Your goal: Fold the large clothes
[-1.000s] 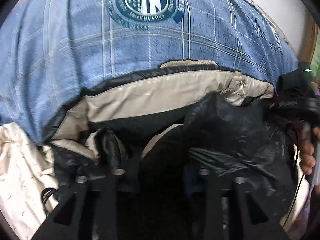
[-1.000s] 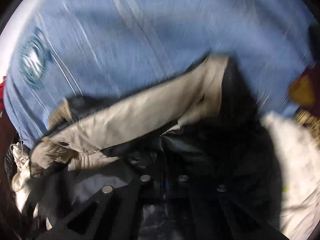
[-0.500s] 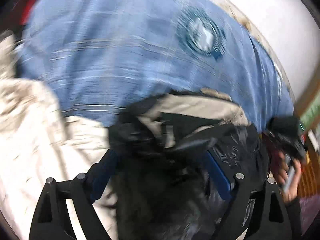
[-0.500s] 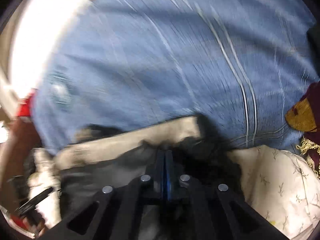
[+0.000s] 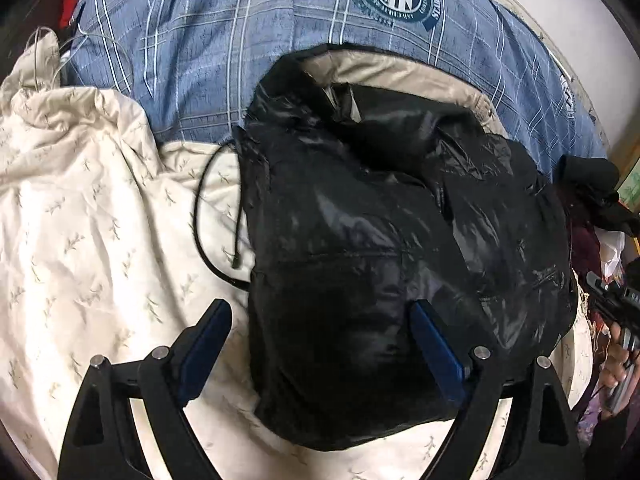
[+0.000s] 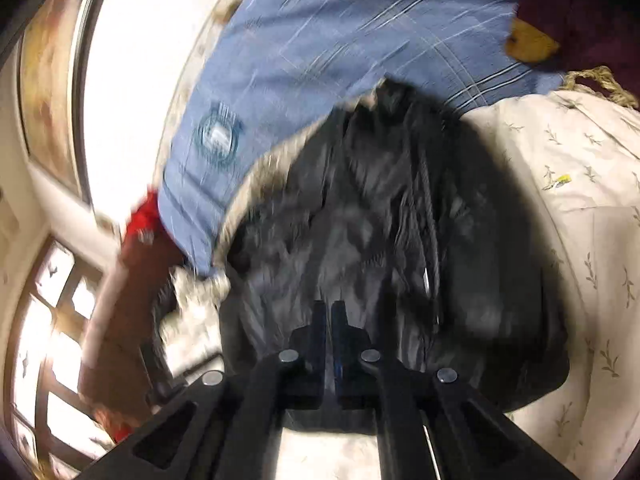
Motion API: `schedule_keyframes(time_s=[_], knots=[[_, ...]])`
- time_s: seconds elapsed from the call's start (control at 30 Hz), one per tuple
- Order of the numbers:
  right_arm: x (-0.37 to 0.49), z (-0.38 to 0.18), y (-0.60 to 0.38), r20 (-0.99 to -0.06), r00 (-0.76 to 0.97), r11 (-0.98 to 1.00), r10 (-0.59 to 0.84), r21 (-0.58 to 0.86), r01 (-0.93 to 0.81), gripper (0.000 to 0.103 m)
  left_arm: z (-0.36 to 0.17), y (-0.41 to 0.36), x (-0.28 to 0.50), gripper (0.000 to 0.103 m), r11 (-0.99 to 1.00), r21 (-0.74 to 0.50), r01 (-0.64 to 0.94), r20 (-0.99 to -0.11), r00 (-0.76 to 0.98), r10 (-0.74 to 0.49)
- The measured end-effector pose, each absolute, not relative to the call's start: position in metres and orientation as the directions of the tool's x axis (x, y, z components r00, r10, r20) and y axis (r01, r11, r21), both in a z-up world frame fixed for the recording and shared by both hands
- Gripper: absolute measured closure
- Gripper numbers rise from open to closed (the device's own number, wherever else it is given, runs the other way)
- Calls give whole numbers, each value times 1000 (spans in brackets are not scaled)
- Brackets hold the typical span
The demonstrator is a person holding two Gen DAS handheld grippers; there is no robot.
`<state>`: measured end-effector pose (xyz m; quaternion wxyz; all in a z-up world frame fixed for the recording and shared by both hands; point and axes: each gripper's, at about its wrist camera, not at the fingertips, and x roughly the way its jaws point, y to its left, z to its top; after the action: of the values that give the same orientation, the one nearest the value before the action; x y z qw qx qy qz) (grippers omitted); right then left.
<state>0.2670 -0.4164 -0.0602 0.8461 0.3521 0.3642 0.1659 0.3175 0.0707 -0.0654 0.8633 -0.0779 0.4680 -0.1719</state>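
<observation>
Black, glossy padded jacket lies bundled on the bed, half on the cream leaf-print sheet, half on the blue plaid cover, tan lining showing at its far edge. I read my left tongs as letting go: jaws wide, straddling the near fold without pressing. My right tongs are fully closed, apparently gripping nothing.

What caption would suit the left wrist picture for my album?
Open left claw over a folded black jacket lying on a cream sheet and blue plaid blanket.
</observation>
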Motion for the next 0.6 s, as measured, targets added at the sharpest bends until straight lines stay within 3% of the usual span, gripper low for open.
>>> schedule_keyframes(time_s=[0.13,0.2,0.23,0.27,0.47,0.53,0.6], knots=[[254,-65,-413,-506,670,705,544,709,-37,97,-81,65,308,12,928,-335,165,-796,477,-372],[256,-78,-412,-539,621,696,569,718,-14,82,-85,61,302,12,923,-345,170,-795,471,-383],[259,-83,-410,-557,607,700,567,714,1,44,-86,58,302,12,924,-341,174,-796,469,-382],[262,-92,-409,-578,587,702,567,712,23,20,-87,54,301,12,931,-319,178,-803,471,-365],[264,-87,-385,-648,606,819,461,574,-10,20,-91,41,307,12,944,-274,185,-817,473,-330],[248,-60,-386,-576,723,860,381,507,-50,20,-90,42,307,12,941,-283,184,-814,472,-337],[224,-35,-392,-438,846,889,304,450,-86,3,-90,43,305,12,940,-287,184,-814,471,-340]])
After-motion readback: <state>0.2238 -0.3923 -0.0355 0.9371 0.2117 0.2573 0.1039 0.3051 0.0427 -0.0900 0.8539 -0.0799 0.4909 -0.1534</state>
